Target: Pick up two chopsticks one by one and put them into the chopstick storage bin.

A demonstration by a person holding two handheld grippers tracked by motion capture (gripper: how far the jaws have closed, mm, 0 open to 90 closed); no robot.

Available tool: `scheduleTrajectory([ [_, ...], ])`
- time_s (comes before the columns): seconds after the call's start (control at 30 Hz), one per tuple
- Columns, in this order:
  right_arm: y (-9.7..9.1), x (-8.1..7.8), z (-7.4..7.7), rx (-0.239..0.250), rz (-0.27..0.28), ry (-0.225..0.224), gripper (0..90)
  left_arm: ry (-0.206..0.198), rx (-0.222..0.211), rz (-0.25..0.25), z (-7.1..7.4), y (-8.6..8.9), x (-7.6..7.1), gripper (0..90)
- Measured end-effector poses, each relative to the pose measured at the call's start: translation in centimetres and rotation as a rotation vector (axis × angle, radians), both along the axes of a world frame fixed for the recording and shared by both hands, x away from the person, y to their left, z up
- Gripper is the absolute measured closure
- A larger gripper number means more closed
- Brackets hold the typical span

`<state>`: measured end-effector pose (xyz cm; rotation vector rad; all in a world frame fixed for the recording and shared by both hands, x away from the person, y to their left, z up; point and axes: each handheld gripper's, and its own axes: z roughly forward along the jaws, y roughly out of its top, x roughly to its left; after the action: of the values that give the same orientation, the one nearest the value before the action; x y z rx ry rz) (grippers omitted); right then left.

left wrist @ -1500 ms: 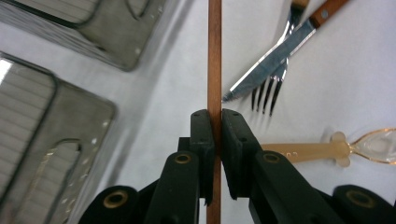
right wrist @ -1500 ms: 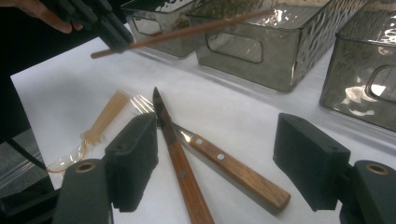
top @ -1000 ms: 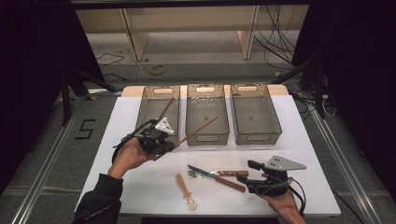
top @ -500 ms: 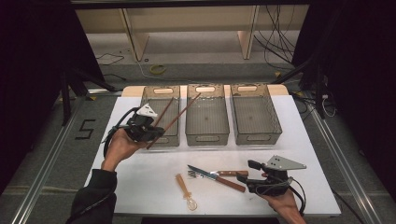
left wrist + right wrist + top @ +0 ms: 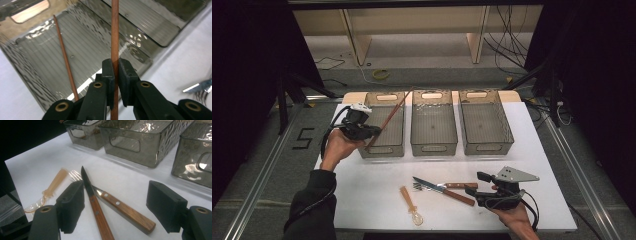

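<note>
My left gripper point(image 5: 362, 131) is shut on a thin brown chopstick point(image 5: 389, 117), held at the left side of the left smoked-plastic bin point(image 5: 382, 148). The stick slants up and right over that bin. In the left gripper view the pads point(image 5: 108, 72) clamp the chopstick point(image 5: 115, 37) above the bin, where a second chopstick point(image 5: 63, 55) lies. My right gripper point(image 5: 479, 186) rests open near the table's front right. A wooden-handled knife point(image 5: 97, 212) and a wooden-handled fork point(image 5: 125, 210) lie crossed between its open jaws point(image 5: 117, 195), untouched.
A translucent plastic spoon point(image 5: 410, 205) lies left of the knife point(image 5: 452, 194) and fork point(image 5: 459, 185). The middle bin point(image 5: 433, 148) and right bin point(image 5: 487, 145) stand in a row beside the left one. The white table's front edge is close to my right hand.
My left gripper has carried the chopstick leftward and away from me, from in front of the middle bin to the left bin's side. The right gripper has stayed put.
</note>
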<state>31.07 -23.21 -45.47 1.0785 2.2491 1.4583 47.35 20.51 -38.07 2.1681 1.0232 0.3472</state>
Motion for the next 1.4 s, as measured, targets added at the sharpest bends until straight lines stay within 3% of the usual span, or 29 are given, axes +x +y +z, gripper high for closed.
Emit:
scheduleTrajectory([
  [0.23,0.0,0.0,0.0,0.002,0.001,0.000,31.2,-0.002,0.005,0.031,0.4,0.3,1.6,83.1],
  [0.57,0.0,0.0,0.0,0.002,0.004,0.003,31.2,0.027,0.001,0.077,-0.8,0.8,3.2,83.2],
  [1.4,0.0,0.1,-0.1,0.002,0.003,0.007,31.2,0.084,-0.016,0.156,-2.8,1.4,3.9,83.1],
])
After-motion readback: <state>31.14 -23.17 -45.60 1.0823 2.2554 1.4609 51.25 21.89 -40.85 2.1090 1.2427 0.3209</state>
